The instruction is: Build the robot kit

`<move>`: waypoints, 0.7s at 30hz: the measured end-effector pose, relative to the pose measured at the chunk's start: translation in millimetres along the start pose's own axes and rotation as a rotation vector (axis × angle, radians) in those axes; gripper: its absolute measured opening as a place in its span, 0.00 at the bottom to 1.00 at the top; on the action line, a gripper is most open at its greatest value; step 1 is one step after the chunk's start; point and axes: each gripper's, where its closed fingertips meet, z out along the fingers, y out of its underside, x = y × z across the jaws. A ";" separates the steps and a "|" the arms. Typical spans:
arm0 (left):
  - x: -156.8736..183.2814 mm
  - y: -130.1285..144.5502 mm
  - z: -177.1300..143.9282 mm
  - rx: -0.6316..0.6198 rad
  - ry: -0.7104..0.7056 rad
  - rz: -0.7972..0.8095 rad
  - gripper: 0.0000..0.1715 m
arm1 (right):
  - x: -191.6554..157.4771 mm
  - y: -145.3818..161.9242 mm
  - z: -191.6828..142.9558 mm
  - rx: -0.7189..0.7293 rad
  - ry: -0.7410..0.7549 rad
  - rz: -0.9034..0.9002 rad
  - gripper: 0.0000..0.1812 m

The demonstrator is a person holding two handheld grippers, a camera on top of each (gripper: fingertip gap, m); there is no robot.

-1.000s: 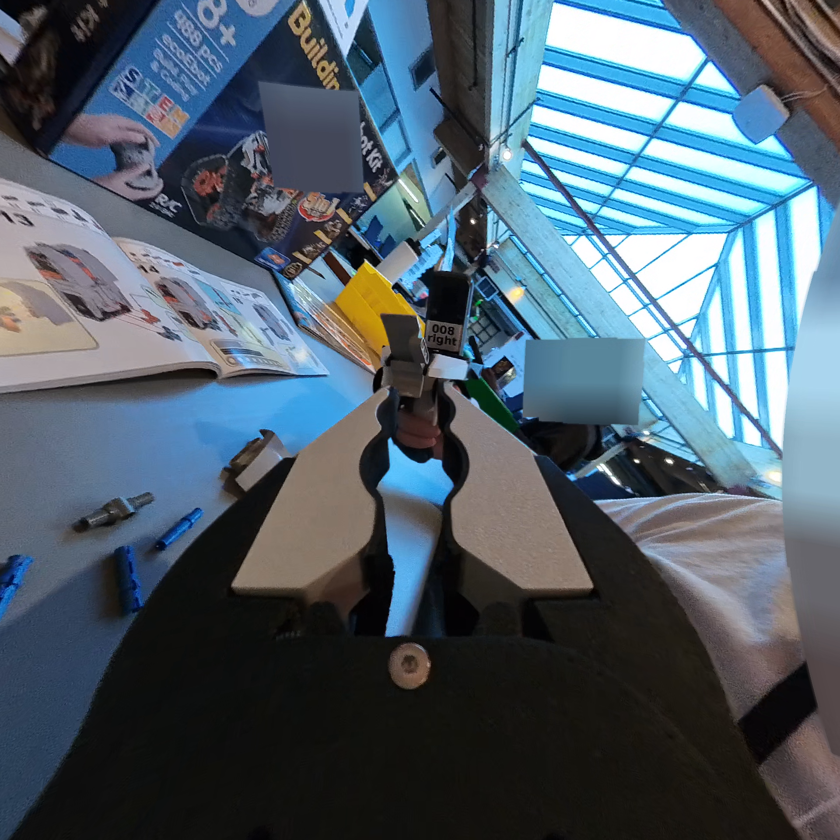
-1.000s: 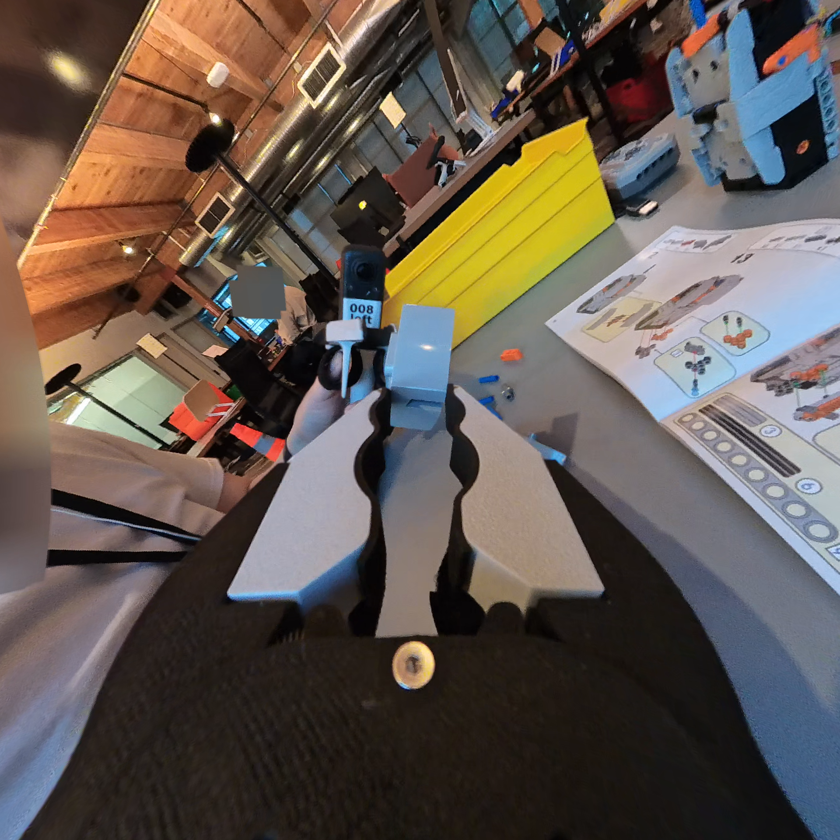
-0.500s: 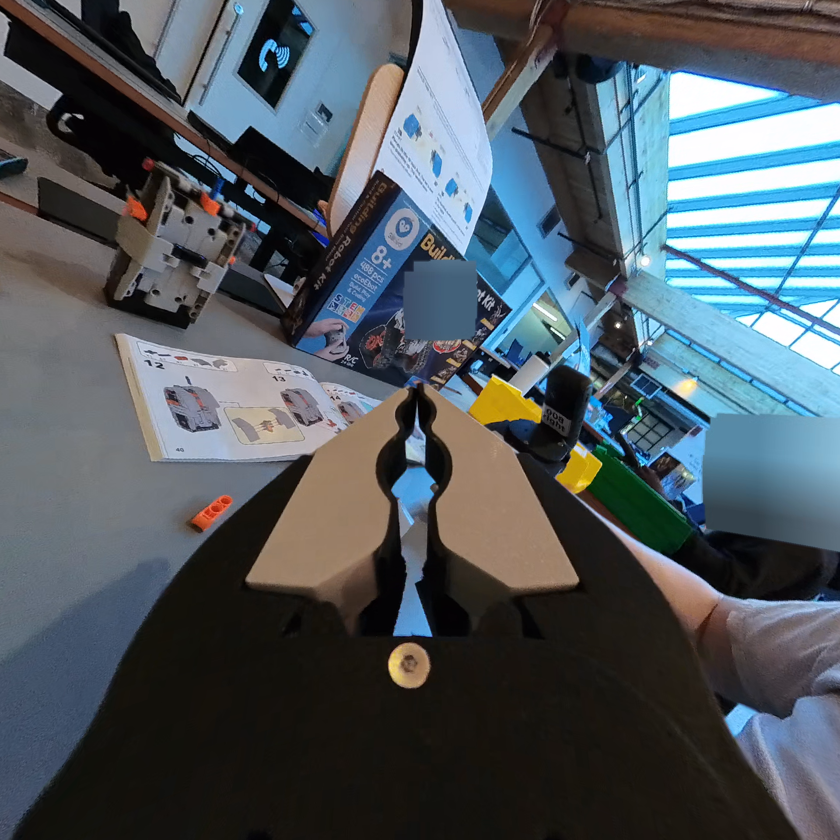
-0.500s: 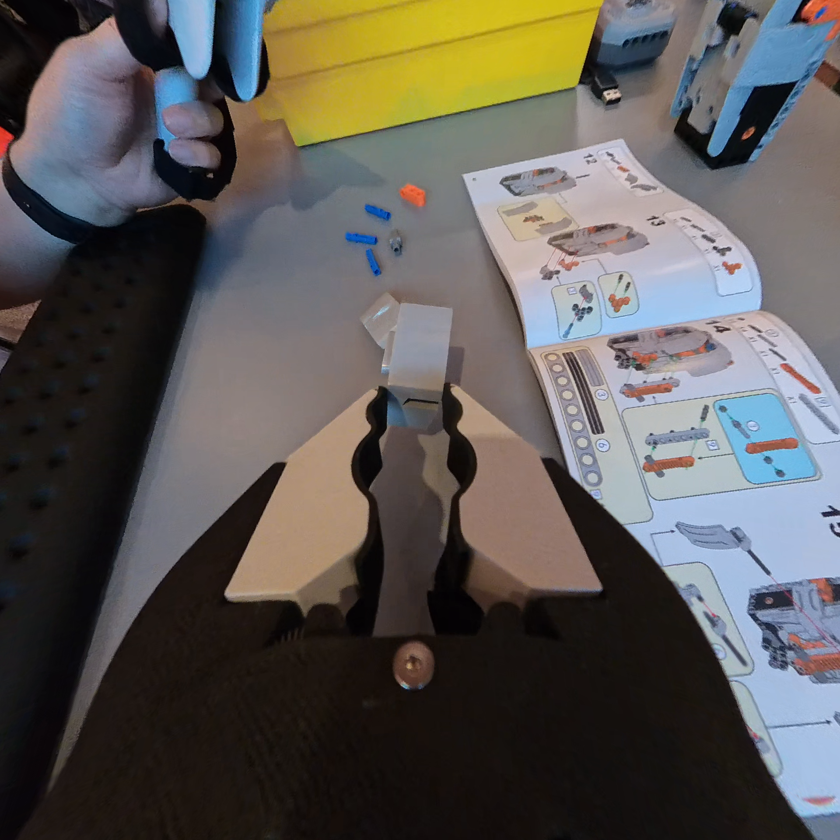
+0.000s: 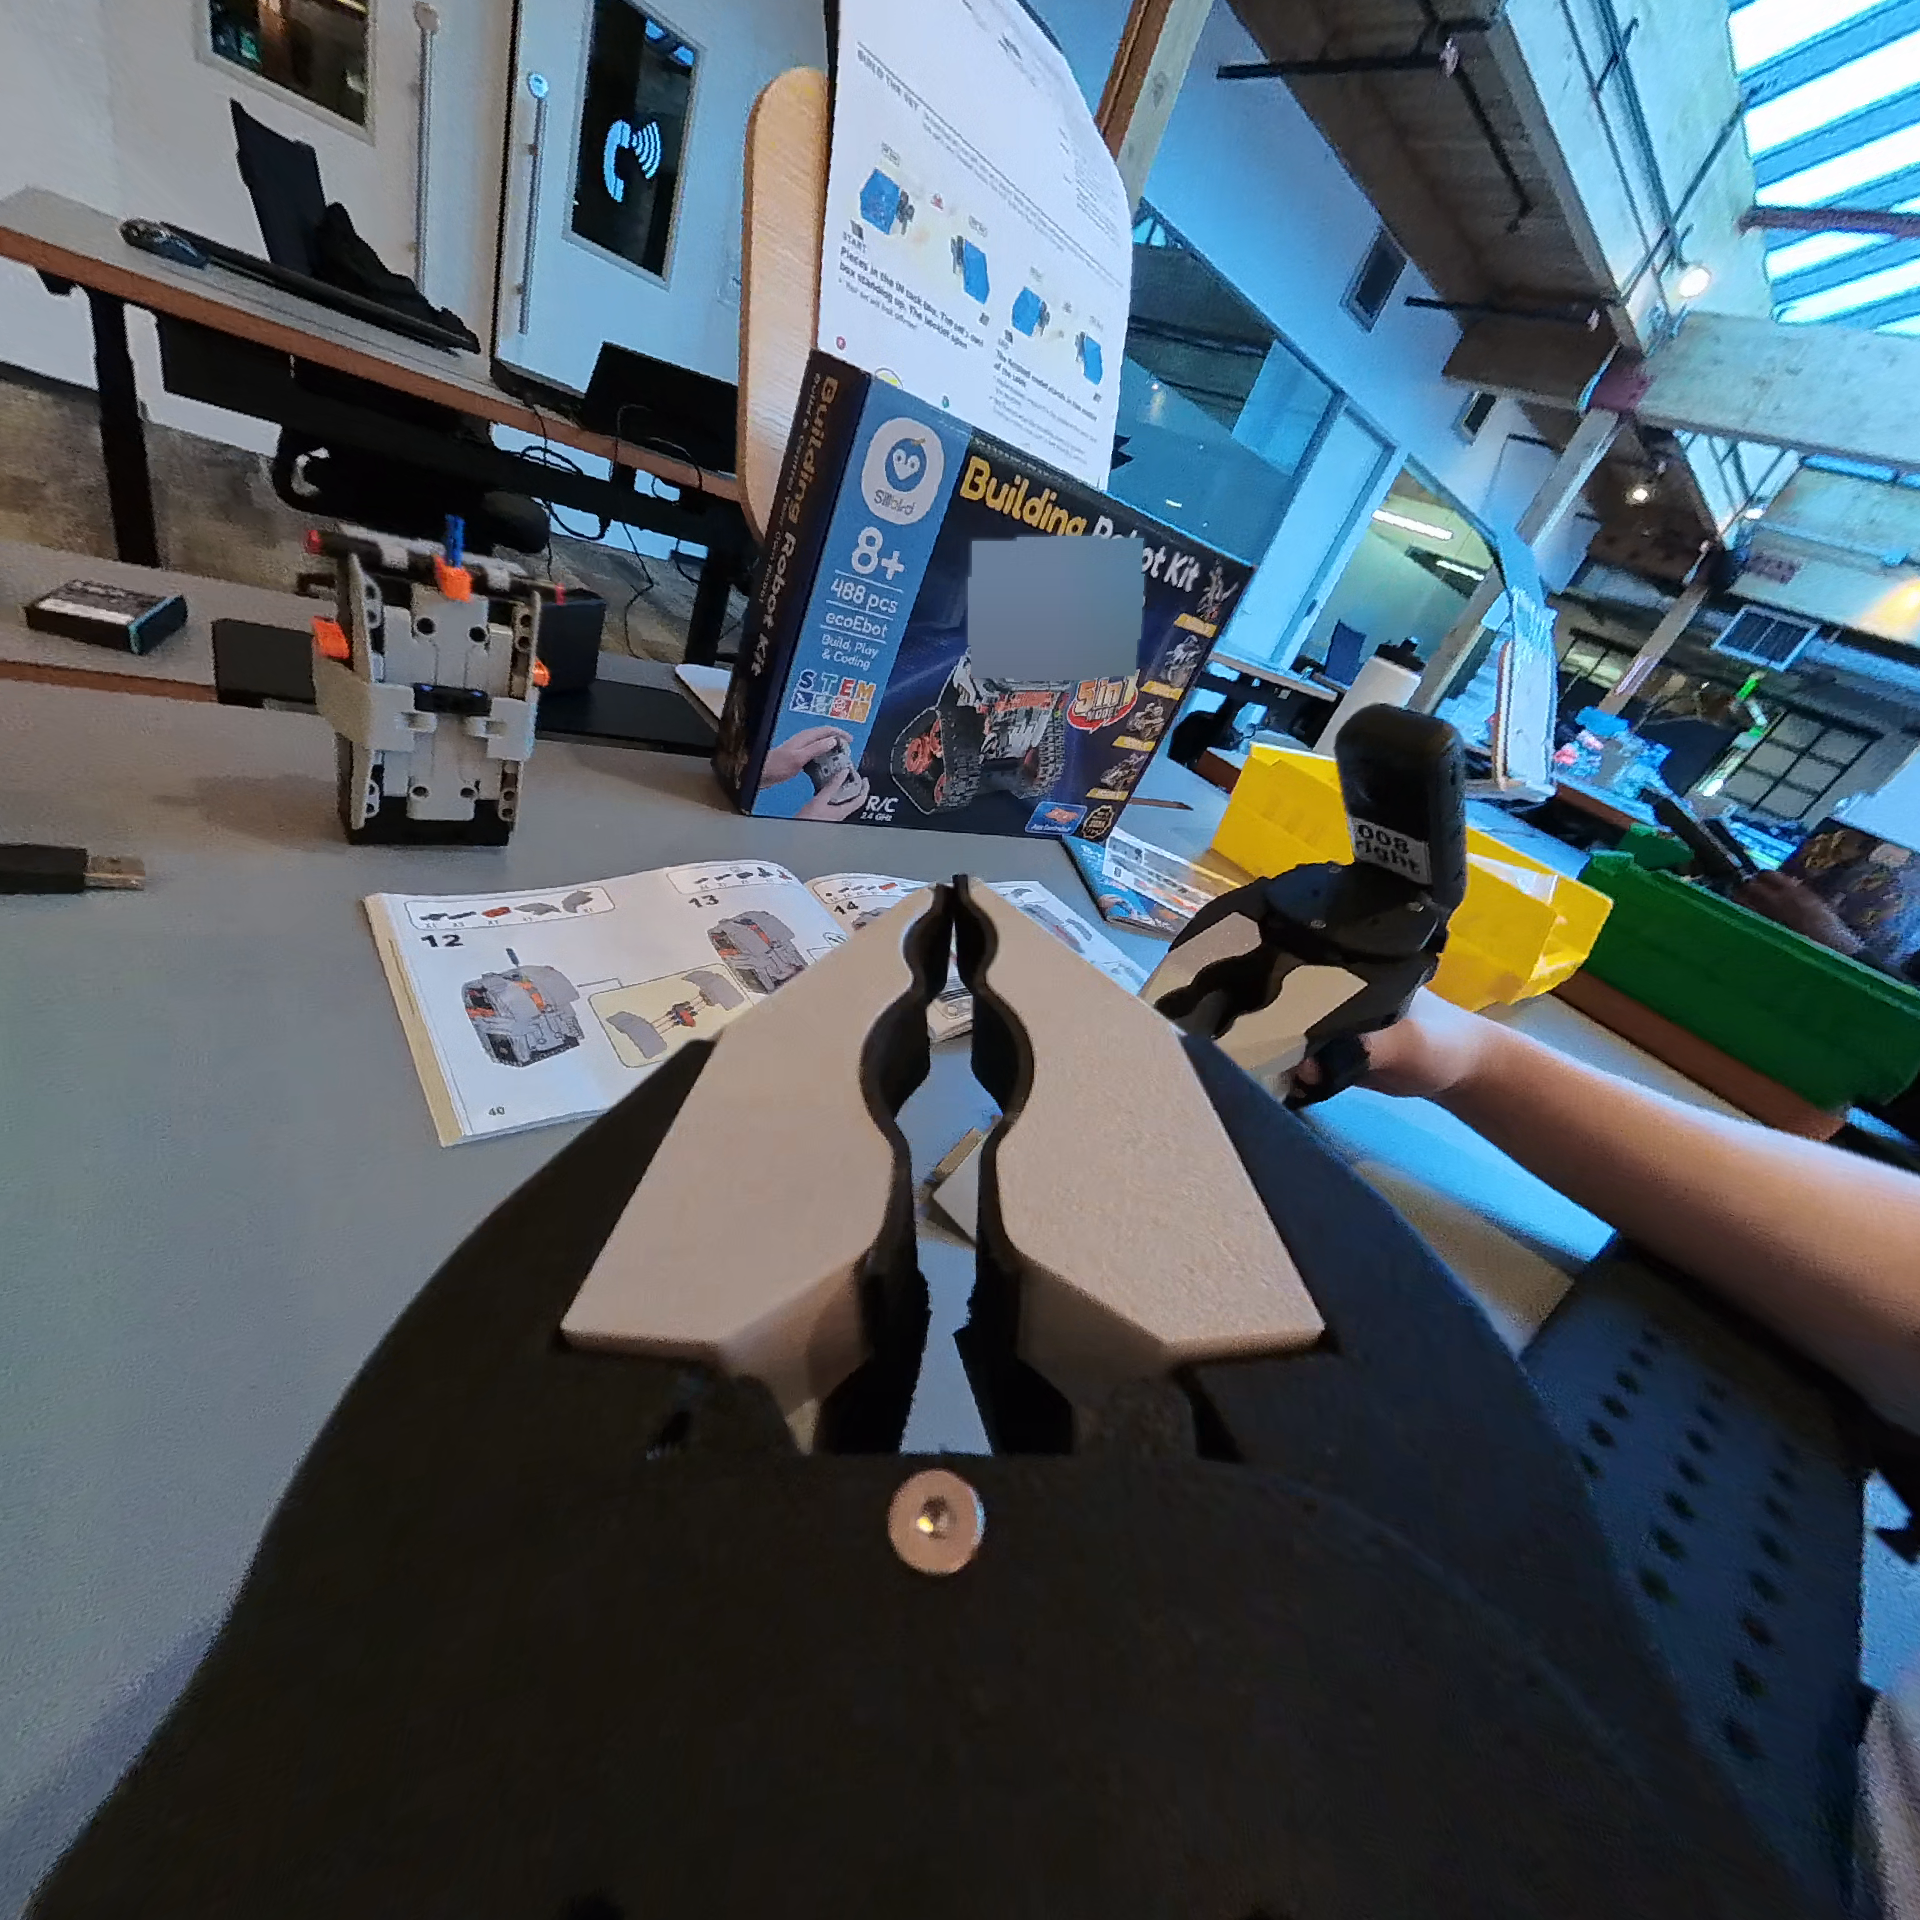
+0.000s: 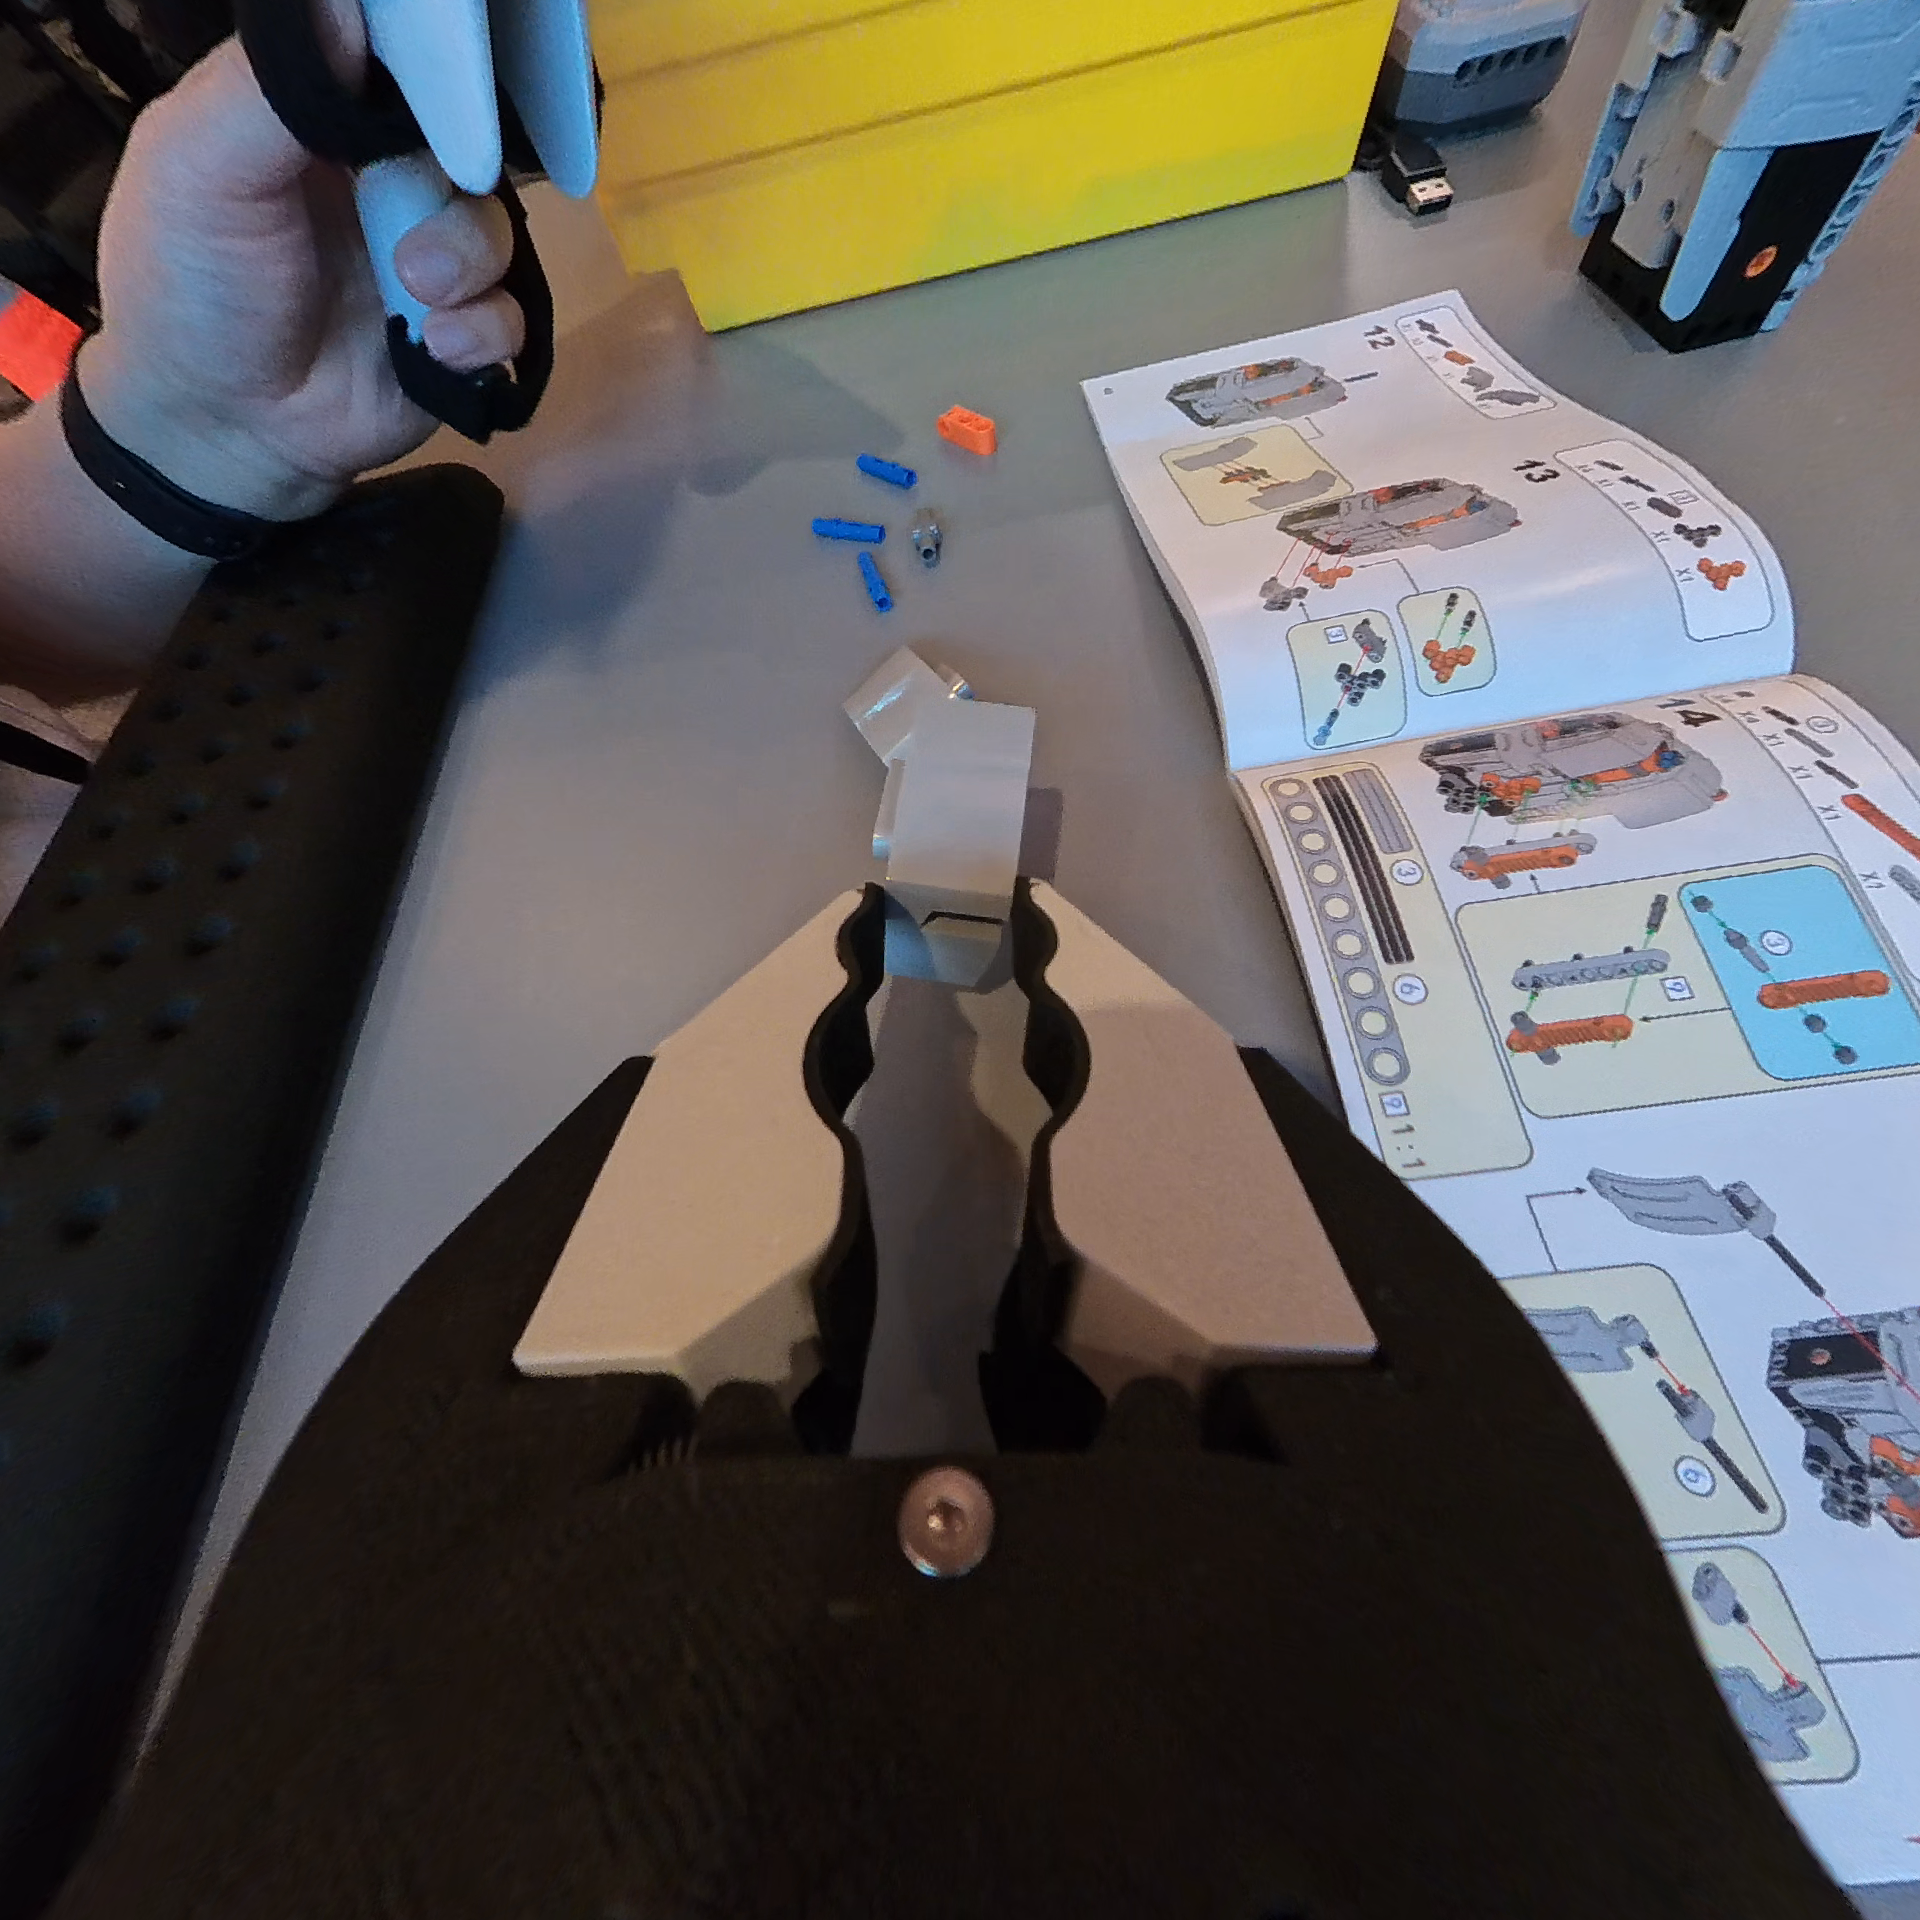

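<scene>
Right tool (image 6: 948, 904) clamped on a light grey curved building panel (image 6: 951, 821), above the grey table (image 6: 623, 748), just left of the open instruction booklet (image 6: 1455, 623). Left tool (image 5: 957, 891) closed, empty, raised over the booklet. Beyond the booklet: yellow bin (image 6: 977, 135), contents hidden; printed kit box (image 5: 935, 665), upright, lid flap open; blue pins (image 6: 862, 530) scattered left.

Each tool has two pale grey wedge-shaped fingers (image 5: 790, 1132) with wavy black inner edges, set in a broad black textured body with a single silver screw (image 5: 935, 1519) at its centre. The right tool (image 5: 1179, 995), seen from the left wrist view, carries a black camera stub with a small white label. The left hand (image 6: 239, 312) wears a black wristband (image 6: 135, 488) and grips a pale handle with a black trigger loop.
</scene>
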 end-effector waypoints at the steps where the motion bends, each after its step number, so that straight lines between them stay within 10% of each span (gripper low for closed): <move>1: 1.0 0.0 0.5 -0.001 -0.003 0.021 0.00 | -0.4 -1.0 -1.0 0.009 -0.006 0.009 0.13; 21: 41.2 23.7 20.7 -0.056 0.025 0.410 0.08 | -17.0 -24.6 -18.4 0.163 -0.263 0.321 0.13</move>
